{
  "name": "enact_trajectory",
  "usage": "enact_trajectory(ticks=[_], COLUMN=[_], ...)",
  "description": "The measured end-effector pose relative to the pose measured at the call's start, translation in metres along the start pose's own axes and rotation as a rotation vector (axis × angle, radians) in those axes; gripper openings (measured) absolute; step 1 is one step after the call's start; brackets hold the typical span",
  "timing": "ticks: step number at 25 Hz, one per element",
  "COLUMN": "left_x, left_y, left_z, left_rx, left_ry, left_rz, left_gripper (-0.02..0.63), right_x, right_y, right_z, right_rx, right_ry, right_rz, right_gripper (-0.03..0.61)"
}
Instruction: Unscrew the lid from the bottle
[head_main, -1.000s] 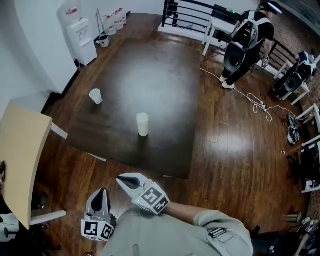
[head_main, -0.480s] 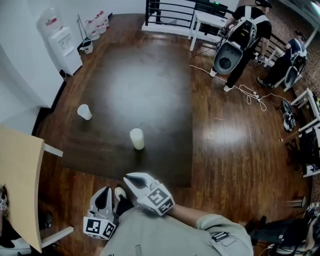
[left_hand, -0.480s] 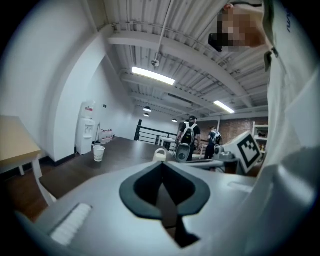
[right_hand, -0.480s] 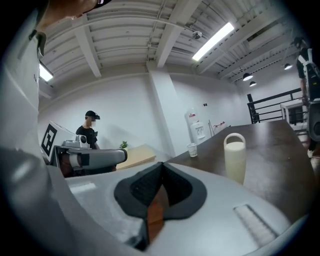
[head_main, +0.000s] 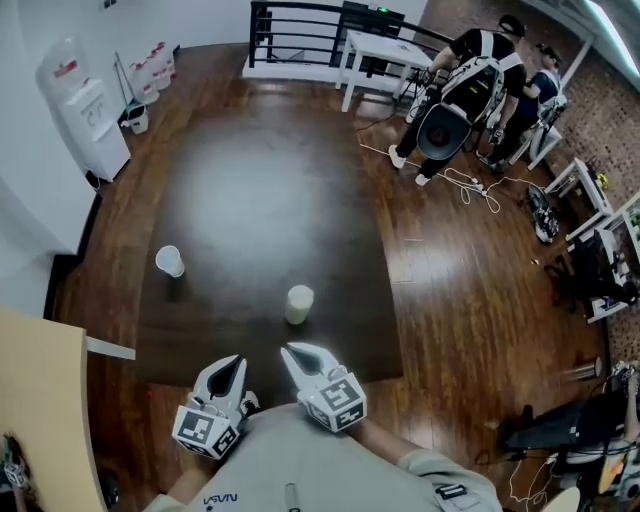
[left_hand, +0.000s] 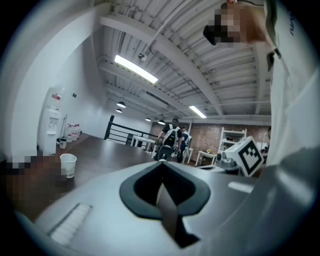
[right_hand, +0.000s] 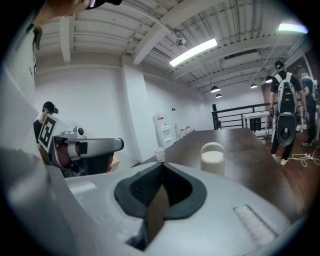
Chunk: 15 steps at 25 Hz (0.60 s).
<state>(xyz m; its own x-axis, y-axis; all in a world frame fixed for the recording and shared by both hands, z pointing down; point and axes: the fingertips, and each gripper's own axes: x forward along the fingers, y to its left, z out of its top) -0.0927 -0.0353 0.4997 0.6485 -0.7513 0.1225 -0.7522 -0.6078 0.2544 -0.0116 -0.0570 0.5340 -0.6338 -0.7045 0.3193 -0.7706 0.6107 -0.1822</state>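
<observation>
On dark table (head_main: 280, 200), bottle (head_main: 299, 303) stands just beyond right tongs (head_main: 290, 350); left tongs (head_main: 235, 361) alongside; both clenched, empty

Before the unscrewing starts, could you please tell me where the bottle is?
In the head view the bottle stands on the dark table near its close edge, just beyond the right gripper, with the white cup to its left.

bottle (head_main: 298, 304) stands on the table (head_main: 270, 180), toward its near edge, with the cup (head_main: 170, 261) well apart to its left. left gripper (head_main: 237, 361) and right gripper (head_main: 293, 350) sit side by side at the near edge, bottle just ahead. water dispenser (head_main: 85, 120) far left.
</observation>
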Motion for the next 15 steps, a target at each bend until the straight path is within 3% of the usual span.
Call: enact_trajectory(ticks=[6,10,13,15], left_x=[0.012,0.023,0.035,0.042], left_y=[0.020,0.027,0.029,0.034], left_z=[0.003,-0.016,-0.029,-0.035], left_rx=[-0.010,0.006,0.009,0.010], left_ry=[0.024,0.078,0.111,0.133], left_rz=[-0.143,-0.210,-0.238,-0.235], left_gripper=[0.003,0.003,0.009,0.093], right_x=[-0.001,-0.006,-0.006,0.001], right_y=[-0.019,-0.036,-0.050,-0.059], right_z=[0.000,-0.011,-0.025,-0.038], right_rx=[-0.022,-0.033,-0.019,-0.018], right_ry=[0.022,0.033,0.047,0.072], right_rz=[-0.192,-0.261,-0.273,-0.265], right_gripper=[-0.002,0.006,0.079,0.148])
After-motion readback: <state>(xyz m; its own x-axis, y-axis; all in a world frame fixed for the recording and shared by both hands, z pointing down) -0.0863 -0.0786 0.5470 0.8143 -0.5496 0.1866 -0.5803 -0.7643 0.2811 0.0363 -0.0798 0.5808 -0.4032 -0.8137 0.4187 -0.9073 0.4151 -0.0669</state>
